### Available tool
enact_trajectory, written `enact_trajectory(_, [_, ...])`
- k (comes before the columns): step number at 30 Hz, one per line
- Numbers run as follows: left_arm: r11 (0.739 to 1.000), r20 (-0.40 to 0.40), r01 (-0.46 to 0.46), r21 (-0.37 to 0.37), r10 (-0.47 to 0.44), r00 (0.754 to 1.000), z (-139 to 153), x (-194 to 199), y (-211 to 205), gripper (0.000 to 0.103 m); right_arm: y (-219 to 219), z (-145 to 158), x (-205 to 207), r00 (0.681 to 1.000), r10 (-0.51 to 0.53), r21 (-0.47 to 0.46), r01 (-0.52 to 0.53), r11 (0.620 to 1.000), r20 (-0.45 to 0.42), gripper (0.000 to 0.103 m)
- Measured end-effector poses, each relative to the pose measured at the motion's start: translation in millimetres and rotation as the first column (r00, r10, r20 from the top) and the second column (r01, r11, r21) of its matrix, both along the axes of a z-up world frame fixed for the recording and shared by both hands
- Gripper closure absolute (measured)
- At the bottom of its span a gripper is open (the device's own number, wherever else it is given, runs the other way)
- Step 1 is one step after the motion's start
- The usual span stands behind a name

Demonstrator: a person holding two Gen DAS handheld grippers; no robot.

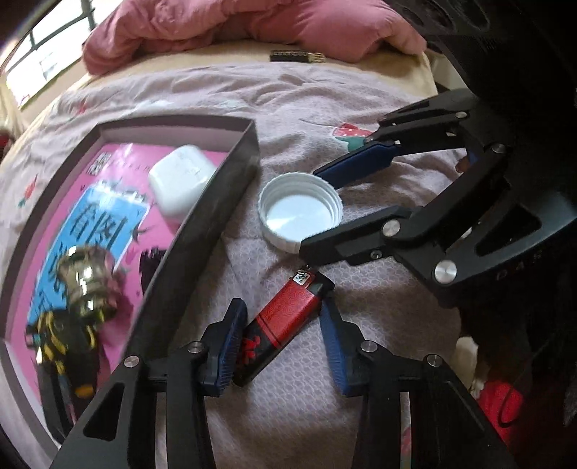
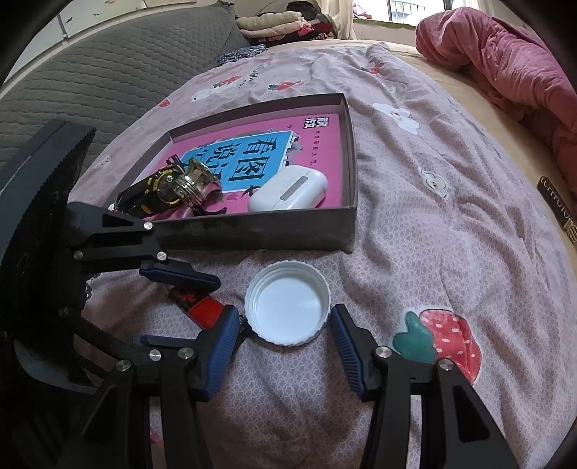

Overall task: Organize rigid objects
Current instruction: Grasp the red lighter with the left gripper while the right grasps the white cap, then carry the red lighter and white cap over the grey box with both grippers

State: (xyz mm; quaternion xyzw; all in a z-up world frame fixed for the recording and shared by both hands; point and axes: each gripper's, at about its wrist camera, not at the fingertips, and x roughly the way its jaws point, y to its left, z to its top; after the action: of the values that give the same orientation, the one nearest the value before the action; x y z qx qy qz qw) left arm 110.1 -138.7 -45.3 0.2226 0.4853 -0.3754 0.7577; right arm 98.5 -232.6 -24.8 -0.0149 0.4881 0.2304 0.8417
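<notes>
Soft window daylight; fisheye-bent edges, blurred left-view box contents.

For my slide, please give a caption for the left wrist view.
Left gripper straddling a red lighter beside the white cap and grey box.

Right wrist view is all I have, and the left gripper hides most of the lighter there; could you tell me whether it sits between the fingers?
Observer: Yes, the lighter lies slantwise between the left gripper's fingers.
Operator: Are they pressing on it?
Observer: I cannot tell; its black end lies against one finger, and the other side is unclear.
Operator: Which way does its top point?
Observer: Toward the white cap, with a small charm at that end.
</notes>
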Motion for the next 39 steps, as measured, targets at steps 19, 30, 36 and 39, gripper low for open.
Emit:
enact_trajectory(19, [0.868,-0.143,-0.496,-0.004,0.490,0.860,0.6,-17.8,55.9,0.060,20.2,-10.2,1.3,0.999,0.043,-0.075,-0.040,0.996,0.029,0.051])
enact_trajectory(30, [0.861,-0.167,-0.507,-0.021,0.497,0.851,-7.2,-34.8,70.7,0.059,24.5,-9.3,4.3,0.997,0.056,-0.071,-0.052,0.996,0.045,0.053])
enact_trajectory(36, [0.858,-0.153,-0.513,-0.037,0.503,0.851,-9.1,-32.1,70.8,0.061,23.0,-8.0,6.1,0.998,0.051,-0.052,-0.049,0.997,0.043,0.053])
enact_trajectory(39, [0.840,-0.156,-0.539,-0.060,0.525,0.836,-8.3,-27.6,73.0,0.072,22.9,-5.6,4.5,0.997,0.061,-0.041,-0.059,0.997,0.046,0.053])
